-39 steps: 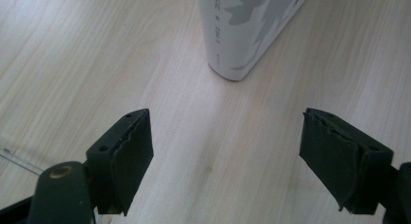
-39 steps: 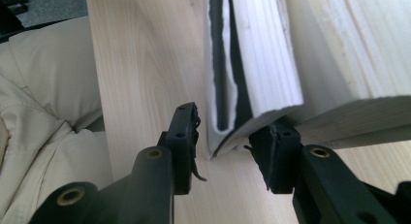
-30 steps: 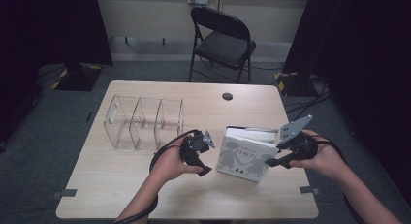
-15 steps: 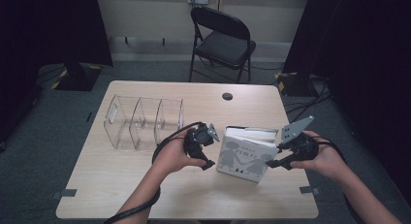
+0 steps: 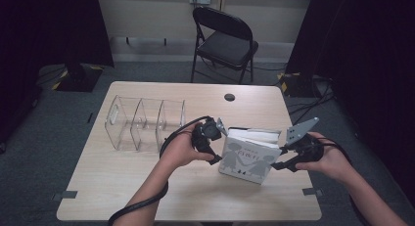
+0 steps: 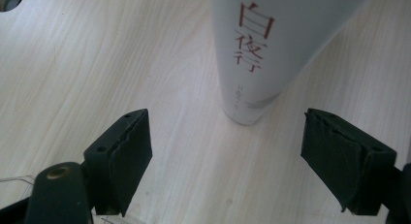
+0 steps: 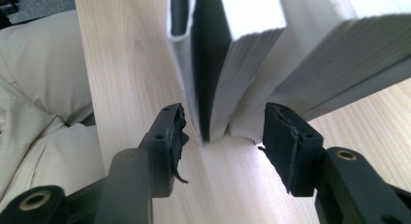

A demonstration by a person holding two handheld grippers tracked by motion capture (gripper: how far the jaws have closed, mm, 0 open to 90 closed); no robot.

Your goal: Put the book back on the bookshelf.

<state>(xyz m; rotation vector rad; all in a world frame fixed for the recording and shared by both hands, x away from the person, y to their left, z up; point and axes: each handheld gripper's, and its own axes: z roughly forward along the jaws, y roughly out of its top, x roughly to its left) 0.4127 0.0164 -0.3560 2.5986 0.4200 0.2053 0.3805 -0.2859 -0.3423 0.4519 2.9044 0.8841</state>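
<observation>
In the high view, a white book (image 5: pixel 249 157) was seen standing near the tabletop's (image 5: pixel 147 187) right front corner, flanked by the left tool (image 5: pixel 215 147) and right tool (image 5: pixel 280 157); in the left gripper view, the book's spine (image 6: pixel 257 49) was framed between widely parted jaws, untouched; in the right gripper view, the jaws had just been opening, the book's lower corner (image 7: pixel 218 122) lying between them, unpressed.

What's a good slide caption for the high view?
Two hand-held grippers flank a standing white book on a wooden table.

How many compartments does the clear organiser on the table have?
3. The clear organiser stands at the table's left: one compartment at its left end, one in the middle, one at its right end, nearest the left hand.
</observation>
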